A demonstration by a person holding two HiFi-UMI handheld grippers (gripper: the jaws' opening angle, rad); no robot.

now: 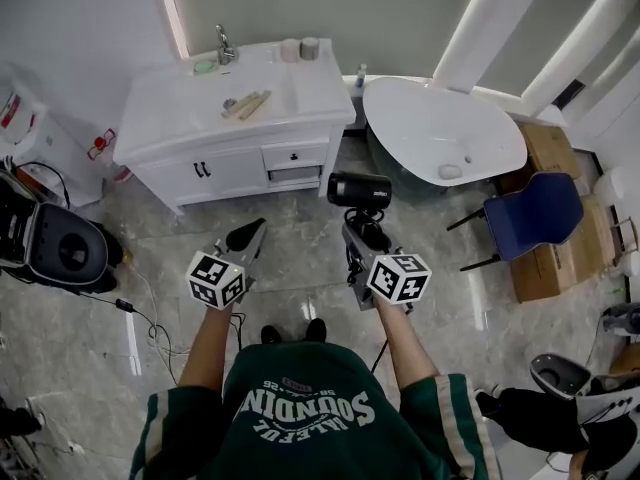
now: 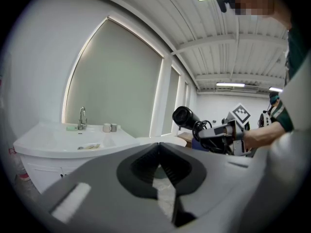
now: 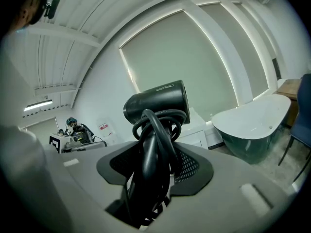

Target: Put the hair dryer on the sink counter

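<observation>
A black hair dryer (image 1: 358, 190) with its cord wound round the handle is held upright in my right gripper (image 1: 366, 240), whose jaws are shut on the handle and cord (image 3: 154, 144). Its barrel (image 3: 156, 101) points sideways above the jaws. The same hair dryer (image 2: 187, 118) shows at the right of the left gripper view. My left gripper (image 1: 244, 237) is shut and holds nothing, its jaws meeting at a point (image 2: 159, 147). The white sink counter (image 1: 180, 113) stands ahead to the left, with a tap (image 1: 224, 44) at its back edge. Both grippers hang over the tiled floor, short of the counter.
On the counter lie wooden pieces (image 1: 245, 104), two cups (image 1: 298, 49) and a green soap dish (image 1: 204, 66). A white bathtub (image 1: 440, 133) stands to the right, a blue chair (image 1: 530, 213) beyond it. Black equipment (image 1: 55, 246) and cables (image 1: 150, 318) sit on the floor at the left.
</observation>
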